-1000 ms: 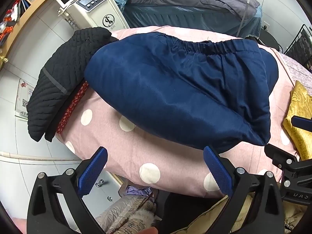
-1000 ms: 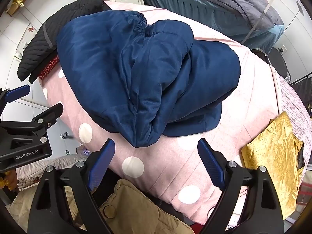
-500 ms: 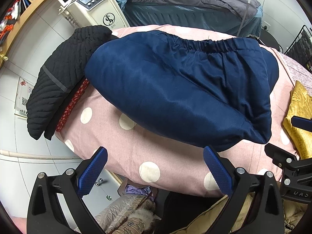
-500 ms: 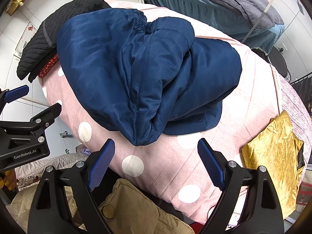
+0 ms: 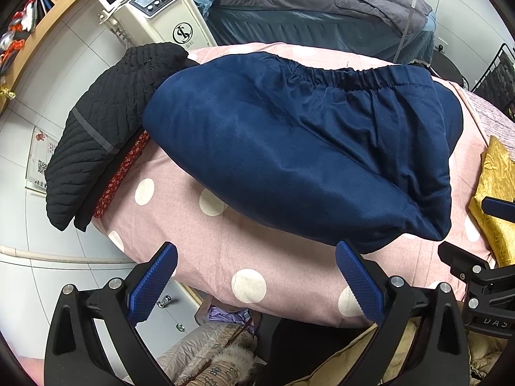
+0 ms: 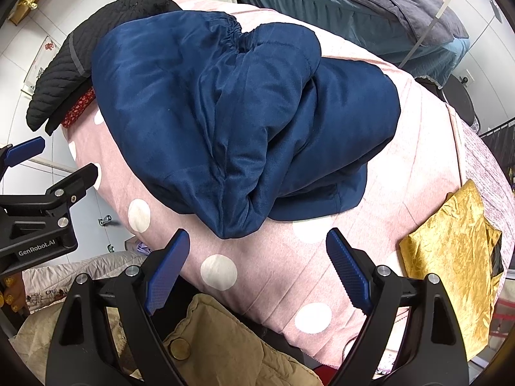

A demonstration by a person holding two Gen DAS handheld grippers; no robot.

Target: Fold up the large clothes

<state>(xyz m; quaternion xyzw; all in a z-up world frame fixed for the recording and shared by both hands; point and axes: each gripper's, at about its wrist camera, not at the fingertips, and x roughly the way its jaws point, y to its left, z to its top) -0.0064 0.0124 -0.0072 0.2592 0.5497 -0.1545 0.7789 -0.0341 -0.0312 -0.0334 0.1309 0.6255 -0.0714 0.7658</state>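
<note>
Left gripper (image 5: 256,267): jaws stand wide, nothing between the blue ribbed pads; it hangs over the near edge of the bed, pointing steeply down.
Right gripper (image 6: 257,257): jaws wide too, empty; it hangs over the same near edge, just beside the left one, whose black frame shows at the left of its view.
Navy garment (image 5: 305,160): lies bunched on the pink polka-dot bedcover (image 5: 225,241), just beyond both sets of pads and touching neither. Its nearest rounded fold (image 6: 231,225) ends a little short of the gap between the right pads.
Garment shape: folded over itself in thick layers; a gathered elastic hem (image 5: 354,75) runs along the far side. The cloth is smooth with a soft sheen.
Near edge: a strip of bare bedcover runs between the garment and the edge, below the pads.
Right side of bed: open pink cover lies right of the garment, then a crumpled gold satin cloth (image 6: 450,251) near the right edge.
Left far corner: a black quilted jacket (image 5: 103,122) drapes over the edge, touching the navy garment; a red patterned cloth (image 5: 122,167) shows under it.
Below the edge: a beige padded garment (image 6: 219,337) and a fur-trimmed one (image 5: 219,360).
Beyond the bed: a white machine (image 5: 161,9) and a second bed in grey covers (image 5: 322,0).
</note>
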